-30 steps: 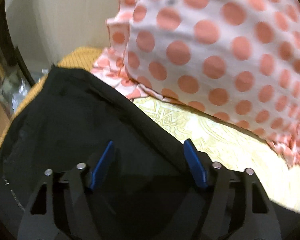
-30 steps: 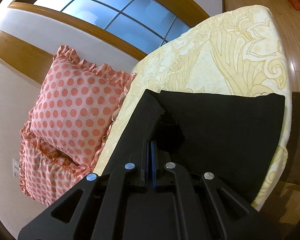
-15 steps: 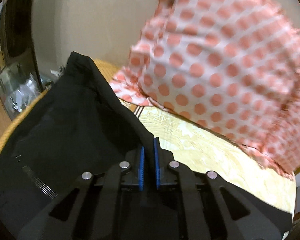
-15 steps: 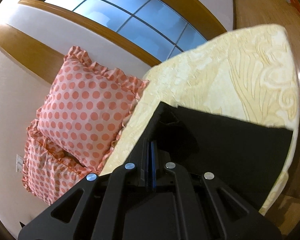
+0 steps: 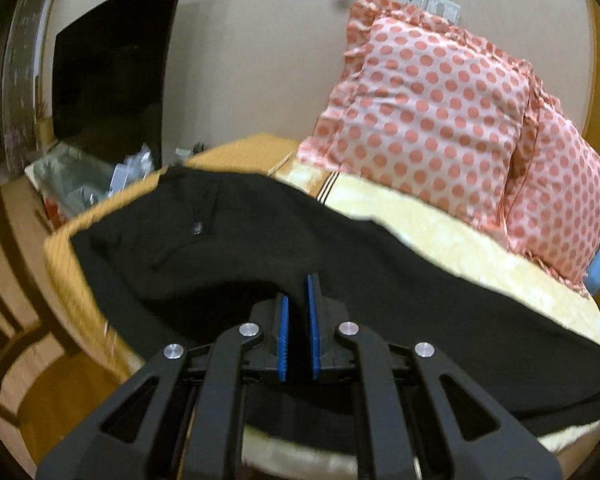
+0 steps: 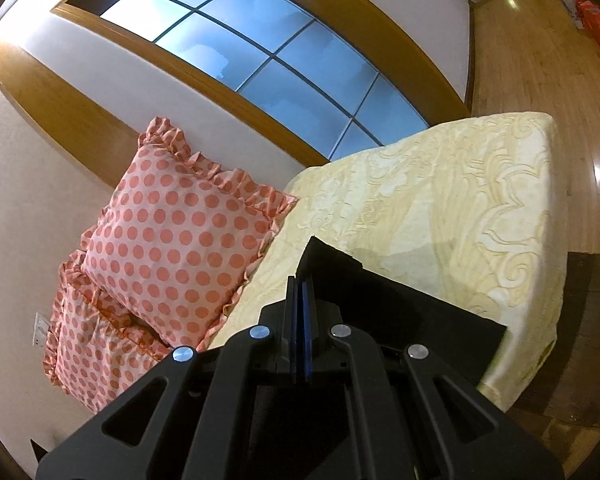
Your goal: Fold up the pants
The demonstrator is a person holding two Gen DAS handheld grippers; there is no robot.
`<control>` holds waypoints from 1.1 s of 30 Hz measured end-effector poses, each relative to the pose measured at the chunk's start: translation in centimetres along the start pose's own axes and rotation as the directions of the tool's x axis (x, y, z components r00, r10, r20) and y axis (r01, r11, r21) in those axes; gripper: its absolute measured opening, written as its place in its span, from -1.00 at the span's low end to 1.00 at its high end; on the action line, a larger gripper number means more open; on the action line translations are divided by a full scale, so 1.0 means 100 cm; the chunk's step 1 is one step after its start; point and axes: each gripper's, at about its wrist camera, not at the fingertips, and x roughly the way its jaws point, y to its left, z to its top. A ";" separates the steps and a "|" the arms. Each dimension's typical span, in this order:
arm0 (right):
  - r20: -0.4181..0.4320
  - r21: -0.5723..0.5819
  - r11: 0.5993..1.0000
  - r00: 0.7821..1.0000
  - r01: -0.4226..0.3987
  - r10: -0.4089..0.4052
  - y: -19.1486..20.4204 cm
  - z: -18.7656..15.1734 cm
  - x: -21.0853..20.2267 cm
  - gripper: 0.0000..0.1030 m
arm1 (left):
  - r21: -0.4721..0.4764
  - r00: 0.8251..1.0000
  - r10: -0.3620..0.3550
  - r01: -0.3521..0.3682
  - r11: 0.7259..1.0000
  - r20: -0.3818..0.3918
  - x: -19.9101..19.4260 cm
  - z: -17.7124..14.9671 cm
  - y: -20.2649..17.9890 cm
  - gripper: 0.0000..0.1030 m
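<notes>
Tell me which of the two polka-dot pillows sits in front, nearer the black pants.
The upright pillow, showing its full dotted face, sits in front, nearer the pants. The other pillow is half hidden behind it, toward the wall.

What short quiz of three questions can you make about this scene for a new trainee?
1. True or false: the left gripper is wide open above the pants.
2. What does the right gripper hold? A) pillow B) pants C) nothing
3. What pattern does the pillow on the bed have?

Key: 1 false, its fingers pinch the black cloth. 2 B, shut on an edge of the pants. 3 Dots.
</notes>
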 end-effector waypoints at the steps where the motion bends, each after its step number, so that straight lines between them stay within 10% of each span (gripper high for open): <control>1: -0.001 0.001 1.000 1.000 -0.001 0.001 -0.001 0.000 -0.001 -0.96 | 0.003 1.000 0.013 -0.013 1.000 0.002 -0.002 -0.009 0.002 -0.84; 9: -0.036 0.040 0.996 0.997 0.074 -0.072 -0.026 -0.007 0.000 -0.96 | 0.006 0.996 0.073 -0.072 0.997 -0.055 0.011 -0.048 0.020 -0.80; 15: -0.059 0.047 0.993 0.992 0.111 -0.109 -0.040 -0.011 0.003 -0.96 | -0.037 0.989 0.126 -0.124 0.992 0.073 -0.018 -0.038 0.047 0.12; 25: -0.060 0.026 0.992 0.991 0.122 -0.120 -0.033 -0.012 0.006 -0.96 | -0.294 0.988 0.081 -0.117 0.949 -0.130 0.044 0.019 0.153 0.02; 33: -0.062 0.017 0.990 0.989 0.137 -0.136 -0.032 -0.012 0.007 -0.96 | -0.305 0.988 0.020 -0.067 0.950 -0.155 0.061 0.029 0.155 0.12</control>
